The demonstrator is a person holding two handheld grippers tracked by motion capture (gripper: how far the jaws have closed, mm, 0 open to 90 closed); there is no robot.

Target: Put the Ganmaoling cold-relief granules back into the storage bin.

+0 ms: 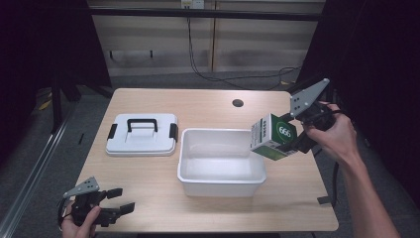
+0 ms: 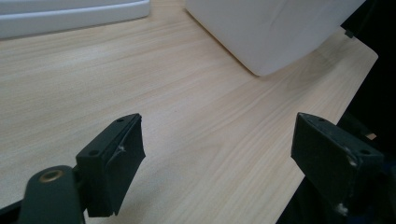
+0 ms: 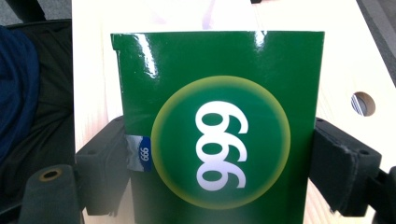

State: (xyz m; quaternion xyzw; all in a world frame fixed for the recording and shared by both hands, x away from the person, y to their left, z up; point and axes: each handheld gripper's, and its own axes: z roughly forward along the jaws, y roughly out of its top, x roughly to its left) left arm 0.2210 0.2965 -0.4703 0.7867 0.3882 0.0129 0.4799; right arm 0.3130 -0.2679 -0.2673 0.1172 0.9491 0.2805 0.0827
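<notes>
Left gripper [image 1: 119, 201] rests at the near left corner of the table [image 1: 297, 198], low over the wood, its jaws spread wide with nothing between them; in the left gripper view only bare wood grain lies between the two black pads, and the near corner of the white bin [image 2: 275, 32] sits beyond them.

Further in and to the right, the right gripper [image 1: 289, 141] is held up off the table by the person's right hand [image 1: 334, 139], its jaws pinching a green carton [image 1: 273, 137]. The right gripper view shows the carton's face [image 3: 219, 126], printed with a pale ring and white numerals, squeezed between the two pads on its side edges. The carton hangs tilted just above the bin's right rim [image 1: 260, 163], partly over the open cavity. The bin itself looks empty.

Left of the bin, apart from it, lies the white lid [image 1: 142, 135] with its black handle and side clips. A round hole [image 1: 237, 103] sits in the far part of the tabletop.

The step in hand looks like placing the carton into the bin. To do it well, the carton should clear the right rim, be carried over the bin's middle, levelled, and lowered close to the floor before the jaws part, so it does not tip or bounce.
</notes>
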